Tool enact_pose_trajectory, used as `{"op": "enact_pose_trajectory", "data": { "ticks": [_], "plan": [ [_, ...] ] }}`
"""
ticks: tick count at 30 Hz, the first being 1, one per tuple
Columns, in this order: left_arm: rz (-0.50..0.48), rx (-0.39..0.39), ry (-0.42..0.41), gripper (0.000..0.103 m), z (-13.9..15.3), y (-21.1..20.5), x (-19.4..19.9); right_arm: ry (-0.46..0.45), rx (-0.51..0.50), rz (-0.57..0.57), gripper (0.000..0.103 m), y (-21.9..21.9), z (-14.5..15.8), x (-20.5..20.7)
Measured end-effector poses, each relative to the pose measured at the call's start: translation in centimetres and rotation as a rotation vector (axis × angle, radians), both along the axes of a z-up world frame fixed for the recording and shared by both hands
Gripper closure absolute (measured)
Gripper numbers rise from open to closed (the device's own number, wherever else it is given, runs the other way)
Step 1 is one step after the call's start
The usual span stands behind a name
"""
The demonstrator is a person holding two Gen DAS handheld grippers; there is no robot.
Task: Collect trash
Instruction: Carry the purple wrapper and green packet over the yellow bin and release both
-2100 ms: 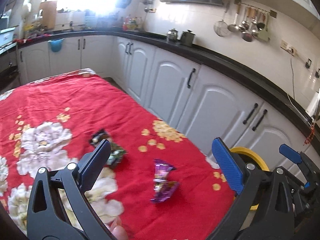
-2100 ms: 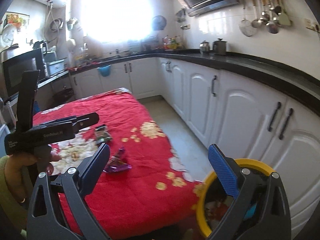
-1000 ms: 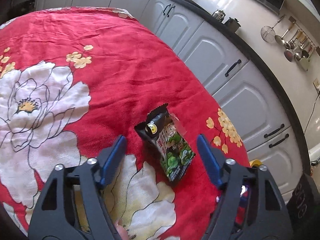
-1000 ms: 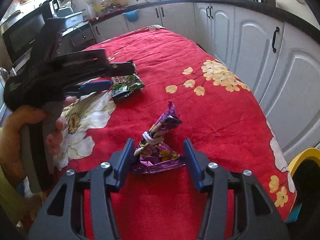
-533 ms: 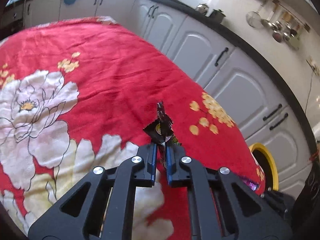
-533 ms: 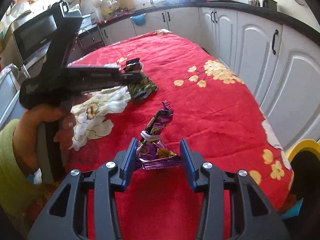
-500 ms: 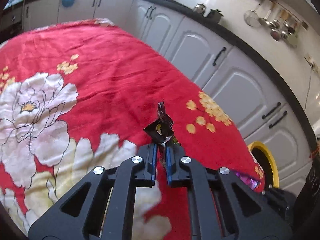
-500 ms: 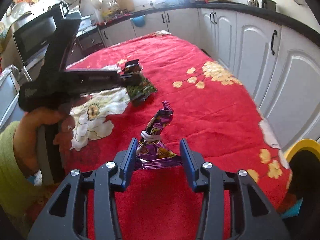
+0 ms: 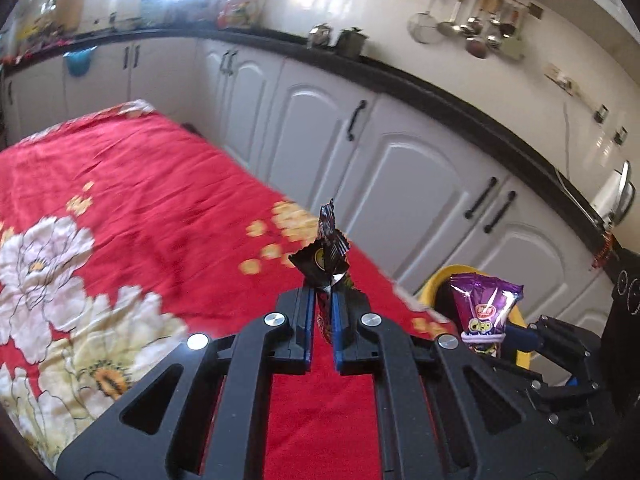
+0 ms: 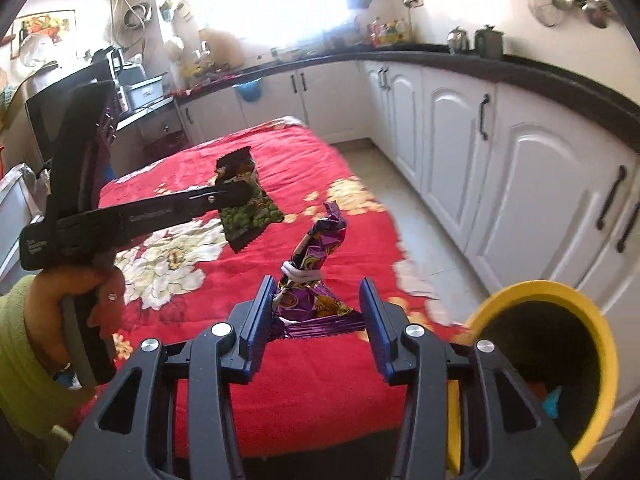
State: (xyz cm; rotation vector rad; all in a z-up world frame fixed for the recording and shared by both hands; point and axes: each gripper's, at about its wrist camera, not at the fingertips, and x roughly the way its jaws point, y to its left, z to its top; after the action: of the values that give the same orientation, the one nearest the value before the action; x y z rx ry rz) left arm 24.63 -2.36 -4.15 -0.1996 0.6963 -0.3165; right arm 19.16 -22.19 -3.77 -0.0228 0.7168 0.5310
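— Risks from here? Both wrappers lifted clear of the red-clothed worktop (image 10: 304,364), but none binned yet.

— Worth watching the left tool (image 9: 321,322) first. Pressed nearly together, pinching the green snack packet (image 9: 326,254) by a narrow band across the middle. Thin crinkly film, so likely to slide out on a quick swing. From the right wrist view, most of the packet hanging free below and above the pinch, tilted, ready to flap.

— And the right tool (image 10: 316,320)?

— Partly spread, clamped on the wide bottom edge of the purple candy wrapper (image 10: 310,284). Held only by the wrapper's own springiness across the gap, by the look of it. Twisted top standing up and leaning away, a white band around the waist. Any easing of the squeeze probably enough to drop the thing onto the cloth or the floor.

— Where to, then?

— Yellow-rimmed bin (image 10: 596,336) low on the right, beside the worktop edge, near the right tool, mouth tipped towards the camera. Some rubbish already inside. Left packet further off, above the cloth, with the right tool between packet and bin.

— So a collision possible?

— Yes, if both brought over the rim at once. Safer one at a time, purple first. Release too early, short of the rim, and a light wrapper apt to flutter wide.
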Motion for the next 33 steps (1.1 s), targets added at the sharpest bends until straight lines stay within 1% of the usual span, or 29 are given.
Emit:
{"op": "enact_pose_trajectory", "data": {
  "ticks": [7, 18, 23, 33],
  "plan": [
    [-0.080, 0.006, -0.049, 0.100, 2.0, -4.7, -0.8, -0.035, 0.012, -0.087, 0.062, -4.6, 1.2, -1.1],
    [-0.183, 0.016, -0.093, 0.100, 3.8, -10.7, -1.2, -0.082, 0.052, -0.226, 0.062, -11.5, 2.6, -2.1],
    [-0.227, 0.023, -0.102, 0.100, 3.9, -13.3, -1.4, -0.098, 0.060, -0.281, 0.062, -14.2, 3.0, -2.4],
    [-0.298, 0.037, -0.096, 0.100, 3.3, -16.9, -1.8, -0.114, 0.018, -0.378, 0.062, -18.6, 2.6, -3.3]
  ]
}}
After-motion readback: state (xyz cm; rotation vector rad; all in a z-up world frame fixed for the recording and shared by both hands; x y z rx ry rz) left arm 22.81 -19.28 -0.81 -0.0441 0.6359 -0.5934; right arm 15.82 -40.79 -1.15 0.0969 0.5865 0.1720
